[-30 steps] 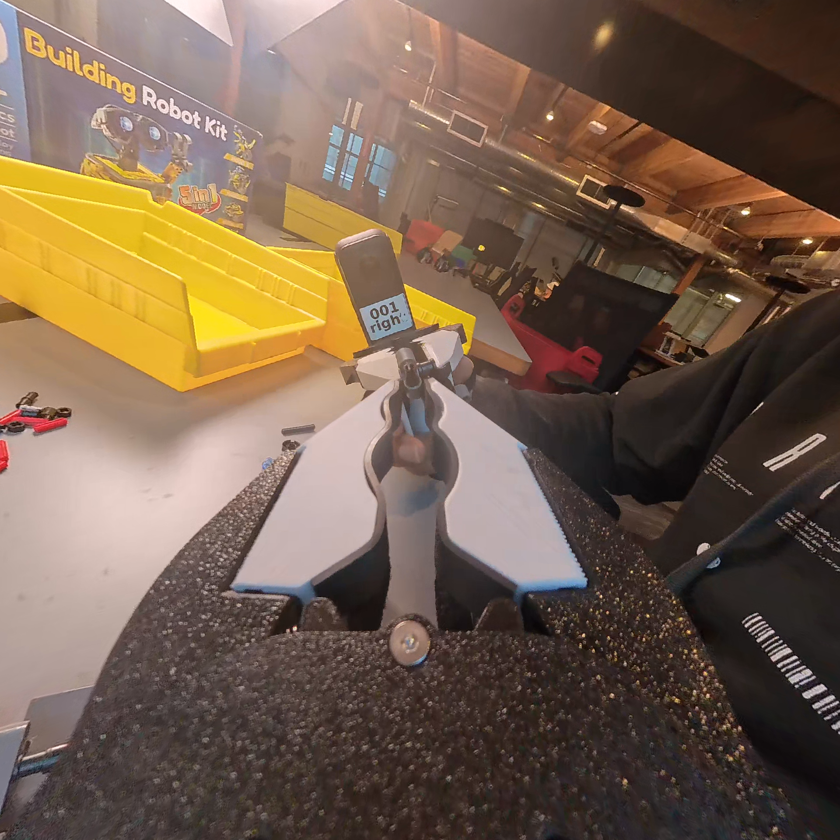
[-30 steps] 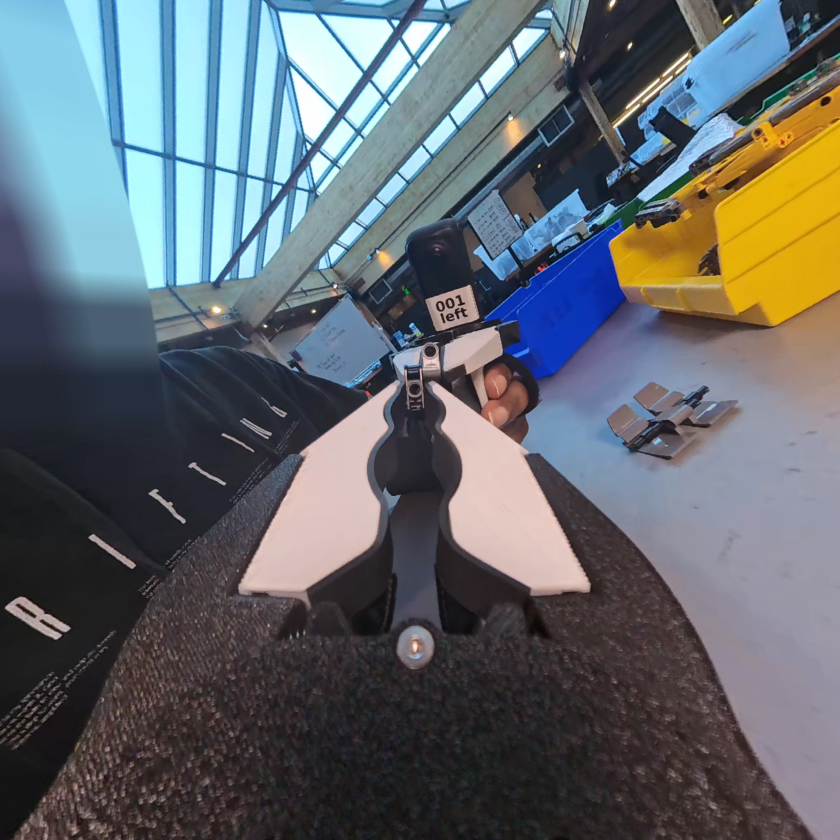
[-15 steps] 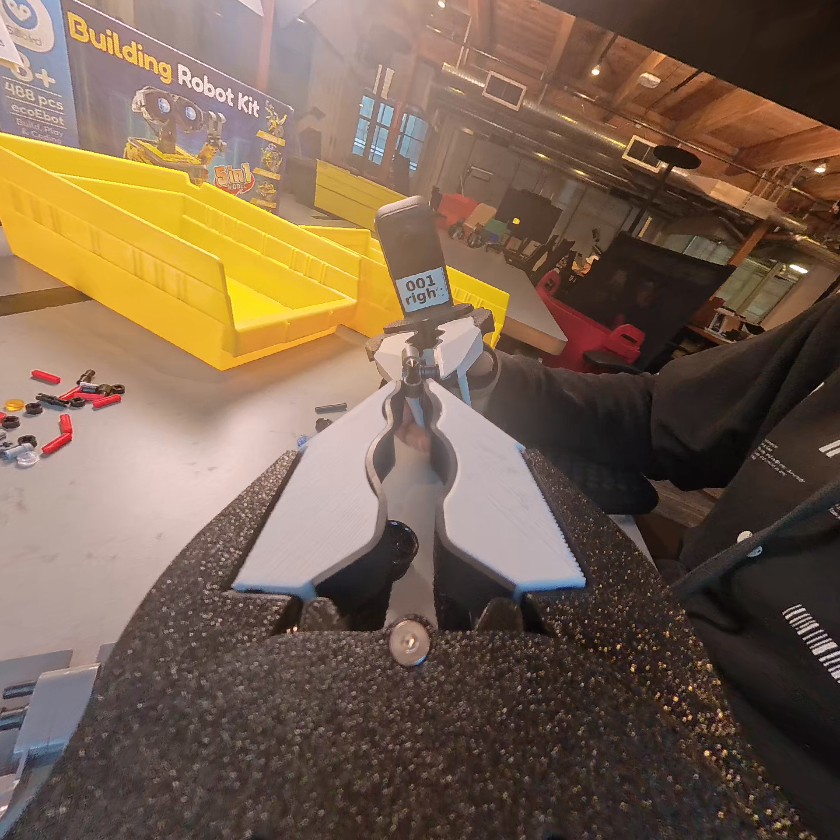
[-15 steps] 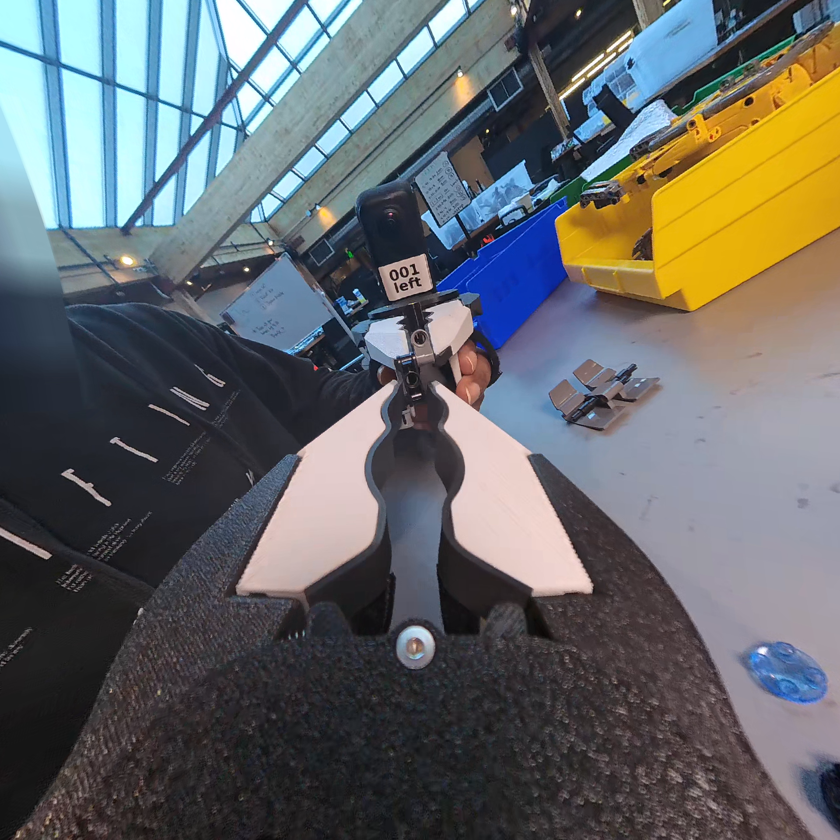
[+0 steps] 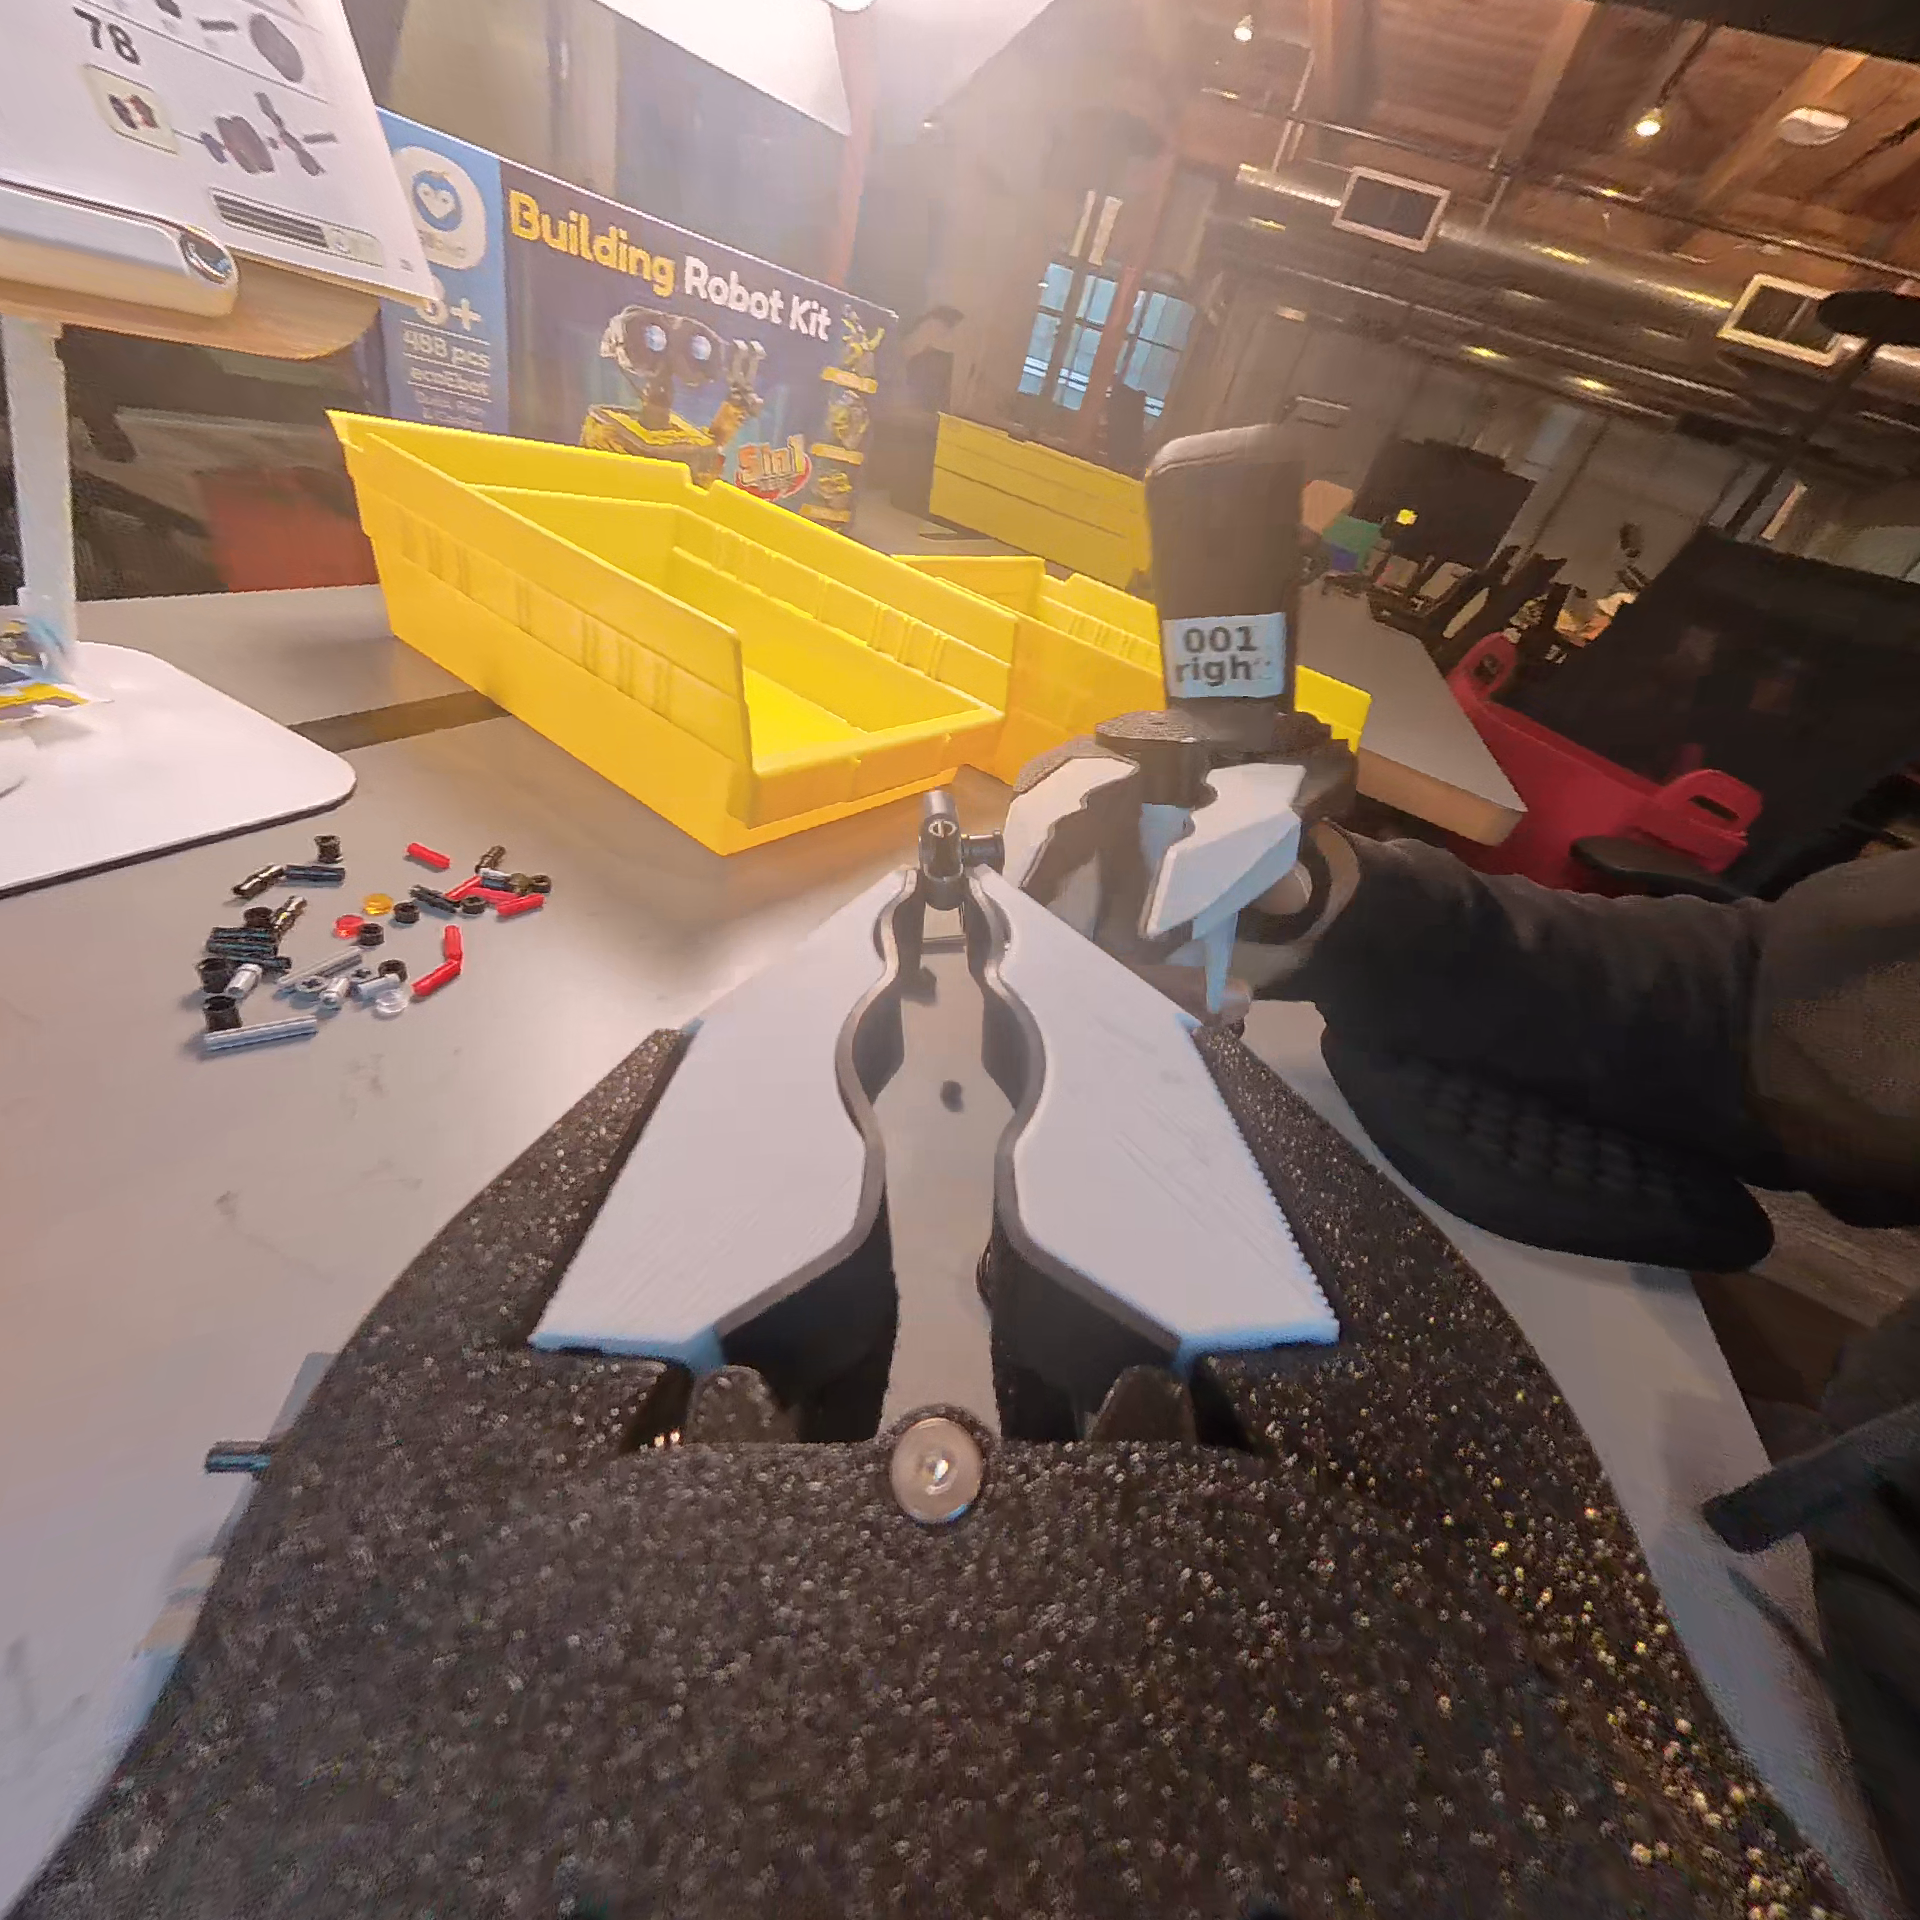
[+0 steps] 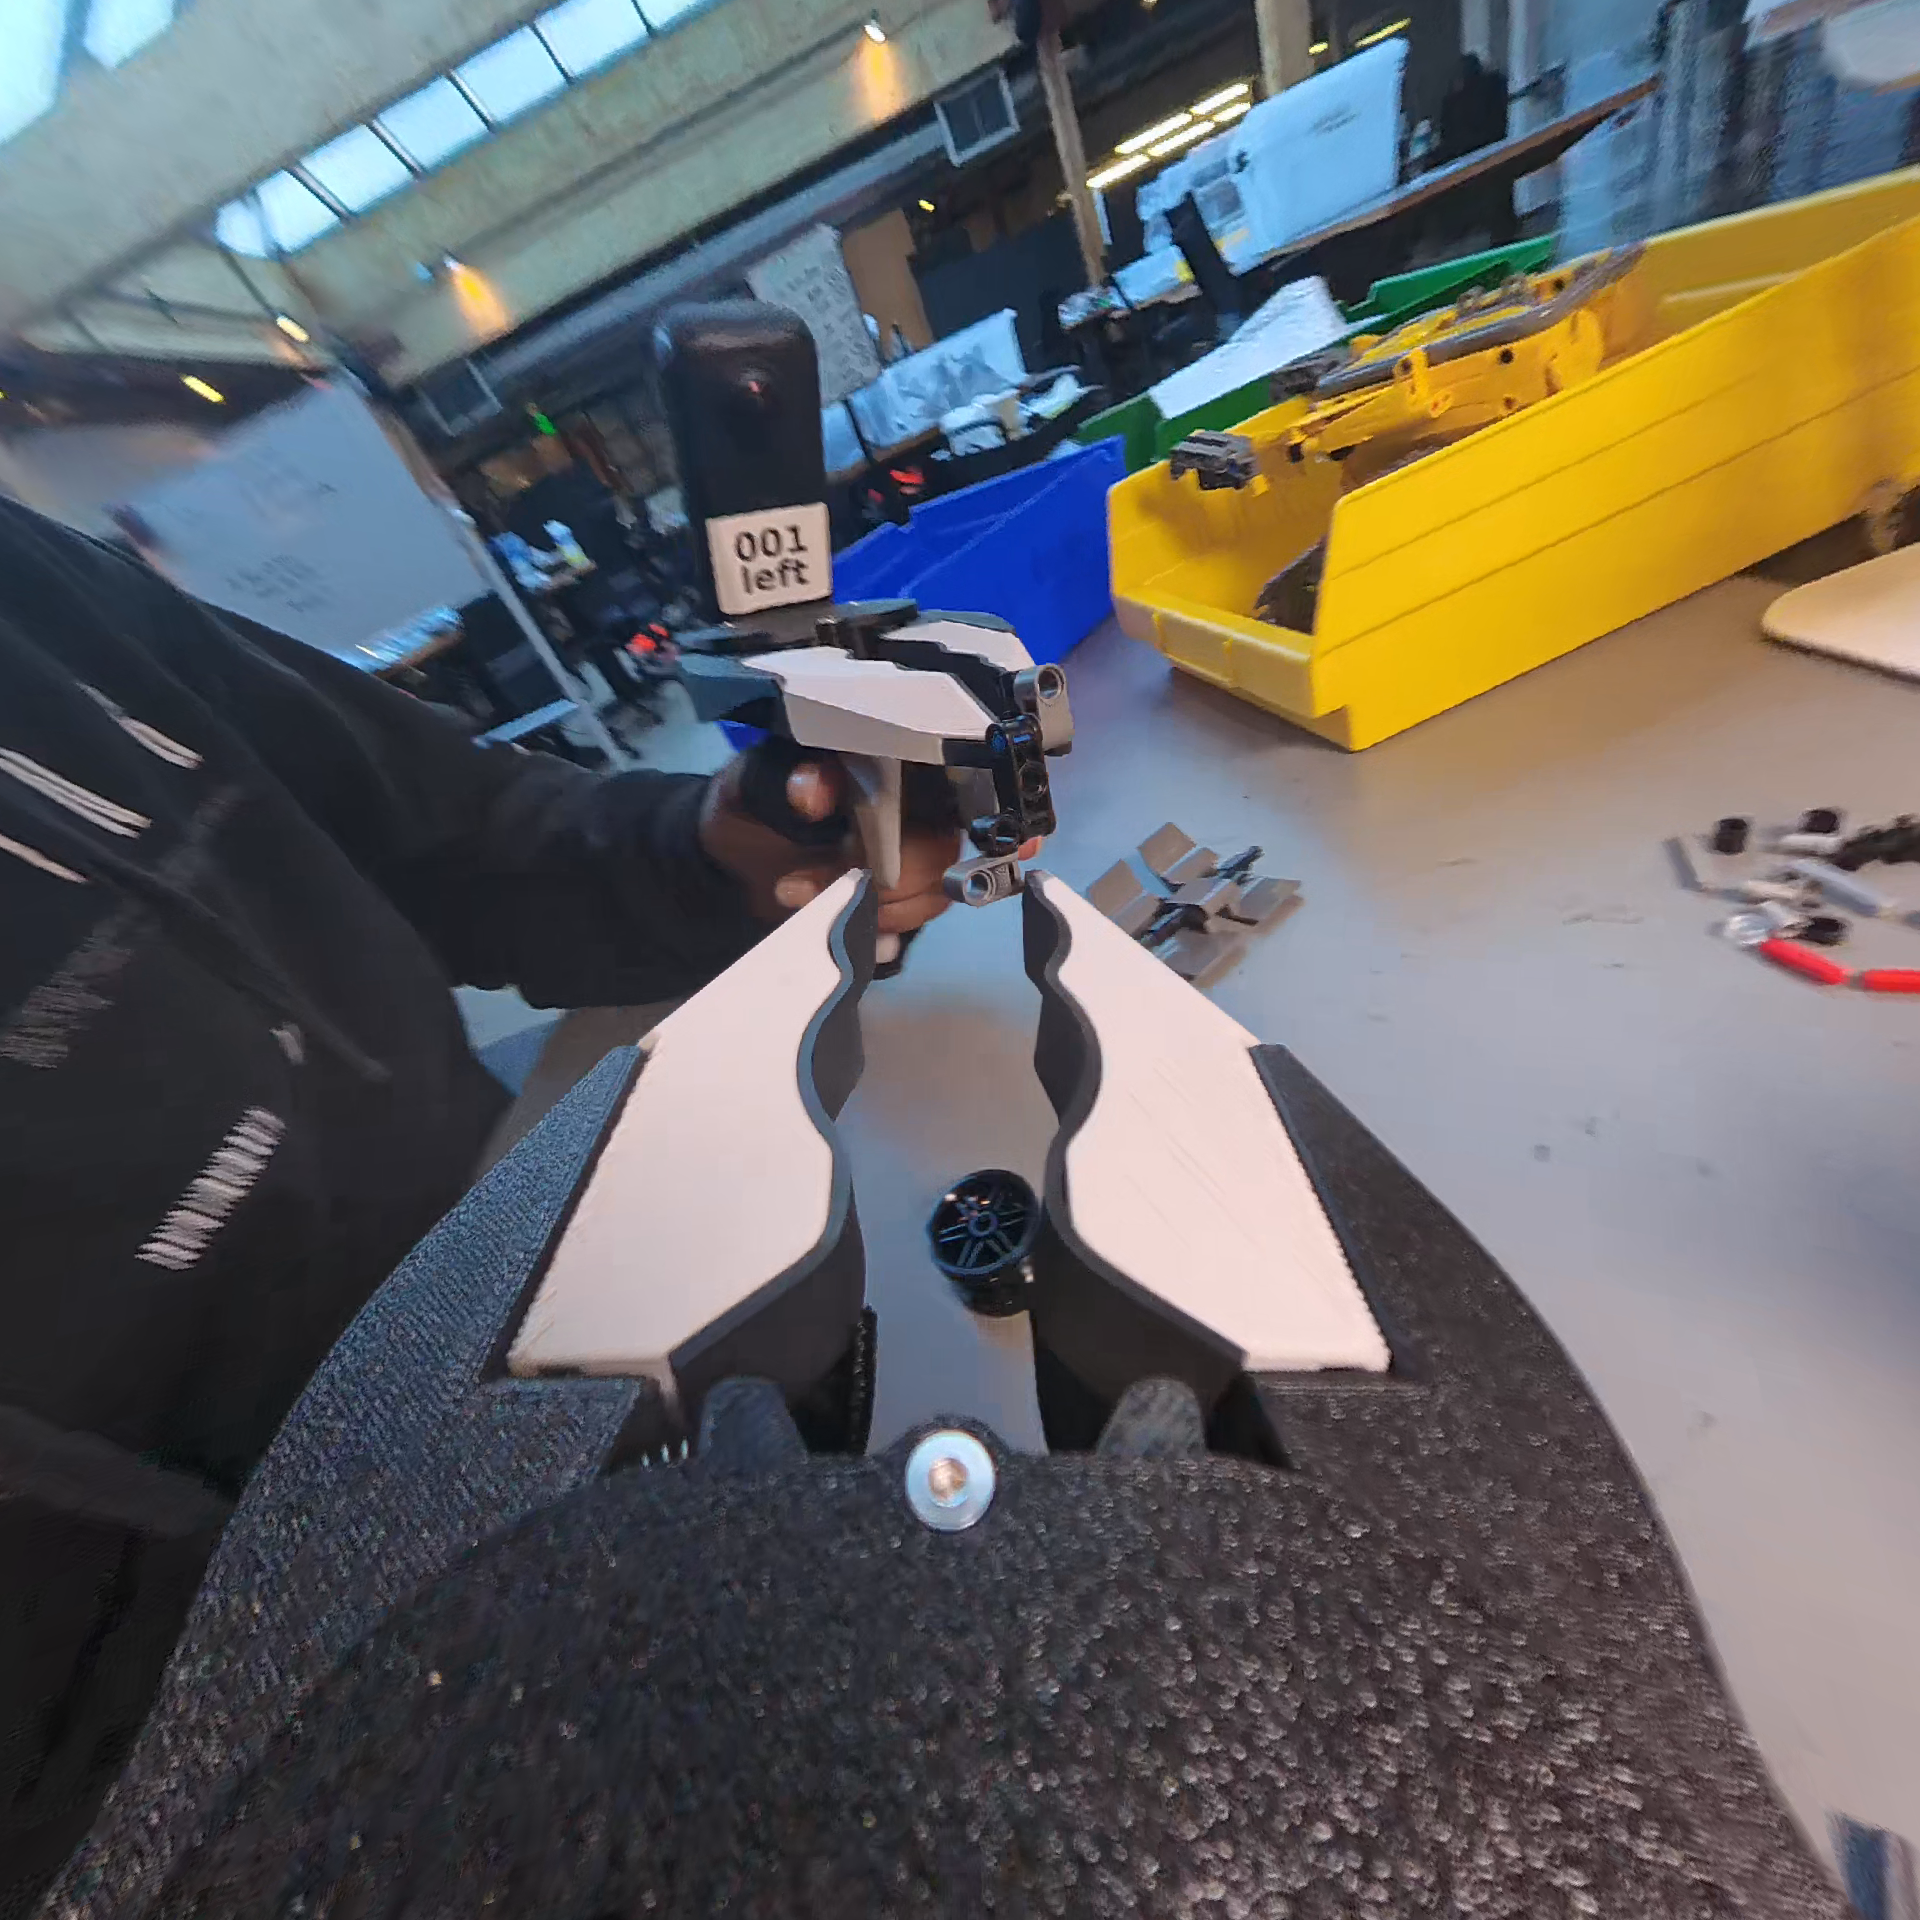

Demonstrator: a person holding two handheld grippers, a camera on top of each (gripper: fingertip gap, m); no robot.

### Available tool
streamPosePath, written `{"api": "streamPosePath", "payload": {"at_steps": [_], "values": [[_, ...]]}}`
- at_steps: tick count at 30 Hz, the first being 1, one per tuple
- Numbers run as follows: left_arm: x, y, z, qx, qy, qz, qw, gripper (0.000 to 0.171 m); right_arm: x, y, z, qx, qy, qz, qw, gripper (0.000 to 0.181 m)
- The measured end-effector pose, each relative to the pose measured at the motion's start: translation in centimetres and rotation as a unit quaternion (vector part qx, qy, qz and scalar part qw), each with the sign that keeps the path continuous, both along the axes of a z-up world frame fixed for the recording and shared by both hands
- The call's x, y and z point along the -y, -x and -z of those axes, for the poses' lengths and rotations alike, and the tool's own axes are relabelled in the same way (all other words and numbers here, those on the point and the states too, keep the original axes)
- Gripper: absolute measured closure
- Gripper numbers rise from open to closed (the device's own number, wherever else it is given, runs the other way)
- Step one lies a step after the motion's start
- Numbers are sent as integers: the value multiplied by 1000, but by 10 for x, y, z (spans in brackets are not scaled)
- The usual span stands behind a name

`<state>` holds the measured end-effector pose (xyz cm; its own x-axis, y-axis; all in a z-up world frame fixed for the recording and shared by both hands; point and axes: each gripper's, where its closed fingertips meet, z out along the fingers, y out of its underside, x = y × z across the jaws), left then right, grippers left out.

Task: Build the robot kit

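Observation:
My left gripper (image 5: 943, 883) is shut on a small black and grey building-piece assembly (image 5: 940, 847) and holds it above the grey table (image 5: 312, 1195). In the right wrist view the left gripper (image 6: 1003, 717) grips the top of a black beam (image 6: 1029, 774), and a grey connector (image 6: 985, 883) hangs from the beam's lower end. My right gripper (image 6: 948, 894) is open. The grey connector sits just beyond its fingertips (image 6: 1044, 904), with a gap to the left pad. In the left wrist view the right gripper (image 5: 1138, 831) is just right of the held piece.
Yellow bins (image 5: 675, 644), a kit box (image 5: 665, 343) and a white stand with an instruction sheet (image 5: 156, 104) are at the back. Loose small parts (image 5: 343, 935) lie on the left. A black wheel (image 6: 982, 1221), a grey plate assembly (image 6: 1195, 894) and a yellow bin (image 6: 1507, 540) are near the right gripper. Both grippers' tips are close together, under 4 cm apart. The black wheel (image 6: 982, 1221) lies around 9 cm away from my right fingertips.
The right gripper's jaws have opened and it has let go of the assembly and drawn back. The left gripper stays shut on it. Both views have tilted down towards the table.

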<state>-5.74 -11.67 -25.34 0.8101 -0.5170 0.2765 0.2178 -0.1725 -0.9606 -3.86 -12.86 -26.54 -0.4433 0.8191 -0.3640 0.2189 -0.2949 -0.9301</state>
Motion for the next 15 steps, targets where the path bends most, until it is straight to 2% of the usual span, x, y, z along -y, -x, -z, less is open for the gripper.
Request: {"api": "streamPosePath", "payload": {"at_steps": [2, 5, 10, 15], "values": [[-2, 2, 1, 7, 6, -8, 1000, 165, -1, 5, 1, -7, -55, 33, 998, 154], [-4, 4, 4, 38, 24, -6, 999, 165, -8, 9, 1, -14, -106, 78, 991, 167], [-6, 7, 9, 102, 59, 7, 993, 165, -13, 10, -1, -22, -145, 103, 984, 169], [-2, 3, 12, 105, 65, 35, 992, 164, -22, 5, -5, -34, -203, 123, 971, 173]]}}
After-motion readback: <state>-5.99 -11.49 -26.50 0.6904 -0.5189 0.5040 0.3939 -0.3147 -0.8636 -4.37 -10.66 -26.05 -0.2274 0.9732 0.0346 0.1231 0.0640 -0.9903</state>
